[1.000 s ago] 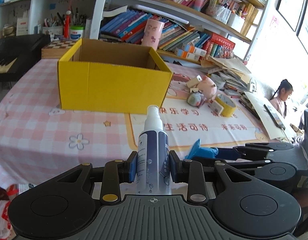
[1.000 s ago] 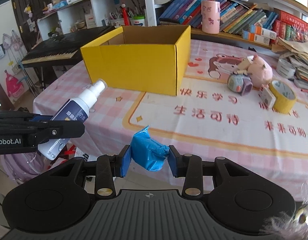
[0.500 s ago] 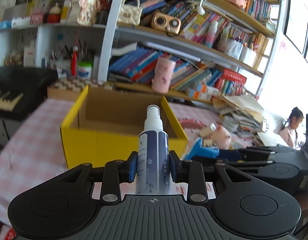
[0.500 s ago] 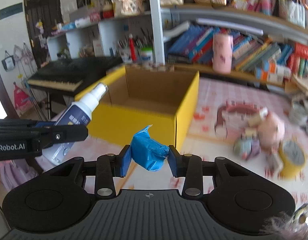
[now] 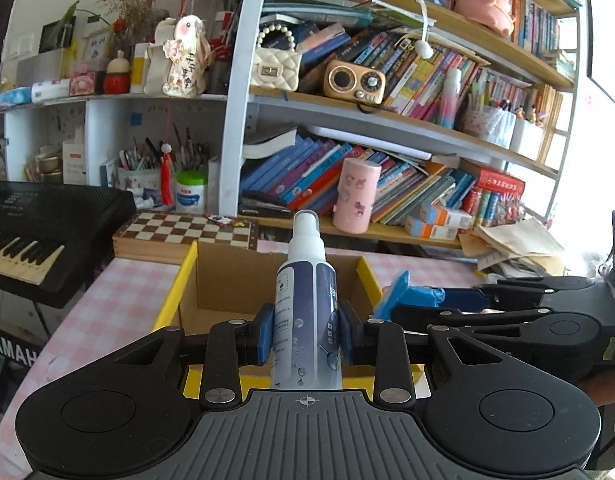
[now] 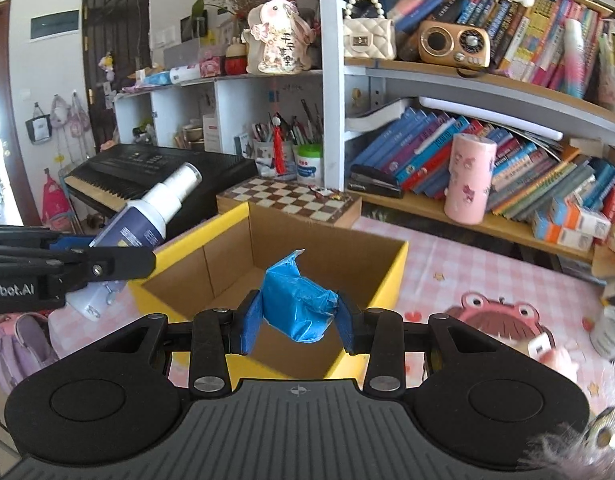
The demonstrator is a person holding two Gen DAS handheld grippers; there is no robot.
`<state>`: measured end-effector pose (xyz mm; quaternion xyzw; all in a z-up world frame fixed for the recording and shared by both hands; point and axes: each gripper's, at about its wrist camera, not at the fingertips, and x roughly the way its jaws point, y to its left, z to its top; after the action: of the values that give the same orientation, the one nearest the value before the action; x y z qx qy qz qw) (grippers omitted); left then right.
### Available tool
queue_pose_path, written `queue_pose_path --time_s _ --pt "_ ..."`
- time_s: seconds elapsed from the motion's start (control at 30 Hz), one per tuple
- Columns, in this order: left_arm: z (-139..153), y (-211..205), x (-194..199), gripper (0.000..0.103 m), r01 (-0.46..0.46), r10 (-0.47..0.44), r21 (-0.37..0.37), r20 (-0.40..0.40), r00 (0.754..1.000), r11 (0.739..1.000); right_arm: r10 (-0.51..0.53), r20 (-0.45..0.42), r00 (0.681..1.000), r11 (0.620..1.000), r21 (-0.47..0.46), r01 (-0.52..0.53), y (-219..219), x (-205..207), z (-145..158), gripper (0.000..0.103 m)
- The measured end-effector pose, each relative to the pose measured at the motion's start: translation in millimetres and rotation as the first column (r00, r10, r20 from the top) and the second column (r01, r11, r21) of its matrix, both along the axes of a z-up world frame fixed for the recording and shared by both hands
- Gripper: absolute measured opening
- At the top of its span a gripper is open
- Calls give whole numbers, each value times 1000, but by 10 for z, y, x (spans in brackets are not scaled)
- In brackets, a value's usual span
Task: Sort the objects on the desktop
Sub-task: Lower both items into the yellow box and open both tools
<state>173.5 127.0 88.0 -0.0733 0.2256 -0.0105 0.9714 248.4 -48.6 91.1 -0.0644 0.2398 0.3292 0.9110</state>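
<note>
Over the box [image 6: 387, 276]: left tongs [image 5: 305, 336] grip bottle [image 5: 306, 312], right tongs [image 6: 295, 322] grip blue packet [image 6: 297, 304]; lower both well inside before releasing.

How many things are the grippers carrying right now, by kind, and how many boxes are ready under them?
Spray bottle, shut in the left gripper: 1
Blue wrapped packet, shut in the right gripper: 1
Yellow cardboard box, open top: 1
Total: 3
</note>
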Motion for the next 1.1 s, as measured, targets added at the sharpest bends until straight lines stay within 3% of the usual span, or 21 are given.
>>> queue_pose_path --time_s 0.33,0.53,0.83,1.1 --pt "-52 -63 545 31 -25 26 31 -18 1000 999 112 1 994 992 -52 -112 97 541 -41 36" --pt "-213 15 896 31 -53 53 4 -97 994 999 183 -5 983 976 -123 -182 204 890 -193 36" --pt "-464 191 1351 31 -78 83 35 -193 978 996 279 -16 960 928 -253 -274 445 1331 -455 36" --pt "-669 152 1524 31 -25 52 93 -302 952 995 370 -29 928 861 -364 -355 602 1515 -586 36"
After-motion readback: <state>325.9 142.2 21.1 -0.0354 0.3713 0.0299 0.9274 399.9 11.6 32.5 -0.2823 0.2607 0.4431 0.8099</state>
